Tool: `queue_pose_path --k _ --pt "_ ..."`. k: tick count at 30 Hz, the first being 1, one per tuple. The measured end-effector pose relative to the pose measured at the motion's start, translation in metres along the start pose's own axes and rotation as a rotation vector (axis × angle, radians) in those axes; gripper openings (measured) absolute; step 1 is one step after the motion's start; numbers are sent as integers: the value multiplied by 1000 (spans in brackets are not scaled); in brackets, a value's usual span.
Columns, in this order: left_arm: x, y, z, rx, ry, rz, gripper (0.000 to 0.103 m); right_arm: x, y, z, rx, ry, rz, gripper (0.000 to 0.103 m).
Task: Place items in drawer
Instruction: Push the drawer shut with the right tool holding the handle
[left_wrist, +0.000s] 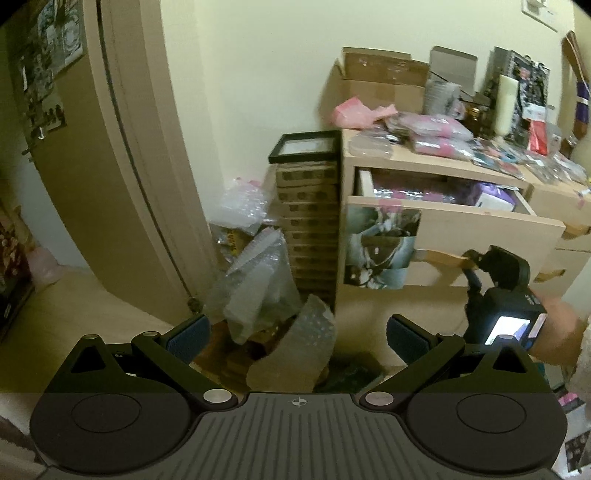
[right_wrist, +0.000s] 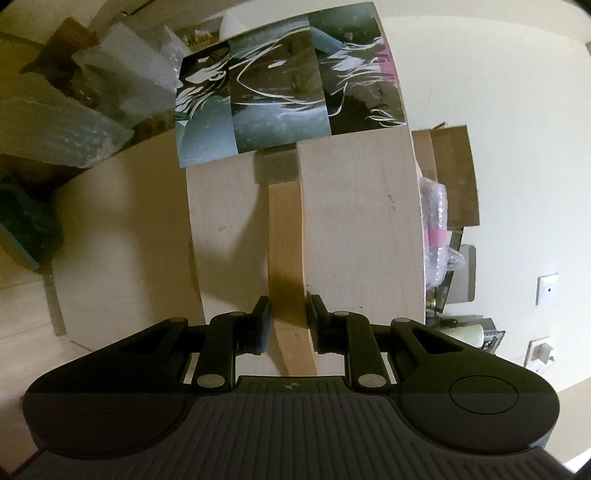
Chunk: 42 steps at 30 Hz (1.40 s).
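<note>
A light wood dresser (left_wrist: 436, 162) stands against the wall in the left wrist view. Its top drawer (left_wrist: 480, 229) is pulled out, with purple and pink packets (left_wrist: 491, 194) inside. My right gripper (left_wrist: 472, 262) is shut on the drawer's wooden handle (left_wrist: 443, 257), held by a hand at the right edge. In the right wrist view the right gripper (right_wrist: 289, 321) clamps that handle strip (right_wrist: 286, 236) against the drawer front (right_wrist: 354, 221), which carries a printed picture (right_wrist: 288, 92). My left gripper (left_wrist: 297, 338) hangs open and empty, low and left of the dresser. Pink packets (left_wrist: 437, 131) lie on the dresser top.
A stack of brown boxes (left_wrist: 308, 229) topped by a black frame (left_wrist: 306, 146) stands left of the dresser. Bubble wrap and bags (left_wrist: 258, 288) pile on the floor before it. A door (left_wrist: 110, 166) is on the left. Cardboard boxes (left_wrist: 384, 74) crowd the dresser top.
</note>
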<state>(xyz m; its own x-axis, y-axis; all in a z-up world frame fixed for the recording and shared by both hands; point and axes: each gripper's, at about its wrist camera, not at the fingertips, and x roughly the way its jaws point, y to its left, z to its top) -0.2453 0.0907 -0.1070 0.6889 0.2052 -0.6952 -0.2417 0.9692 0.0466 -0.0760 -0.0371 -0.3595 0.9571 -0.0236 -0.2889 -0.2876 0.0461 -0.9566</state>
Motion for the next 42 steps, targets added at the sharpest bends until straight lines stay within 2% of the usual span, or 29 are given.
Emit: queue_pose_path --k 18,42 --pt "20 38 20 -30 24 58 103 80 -24 17 17 76 -5 22" --pt "17 47 24 -73 16 96 103 109 -36 29 37 97 -4 22"
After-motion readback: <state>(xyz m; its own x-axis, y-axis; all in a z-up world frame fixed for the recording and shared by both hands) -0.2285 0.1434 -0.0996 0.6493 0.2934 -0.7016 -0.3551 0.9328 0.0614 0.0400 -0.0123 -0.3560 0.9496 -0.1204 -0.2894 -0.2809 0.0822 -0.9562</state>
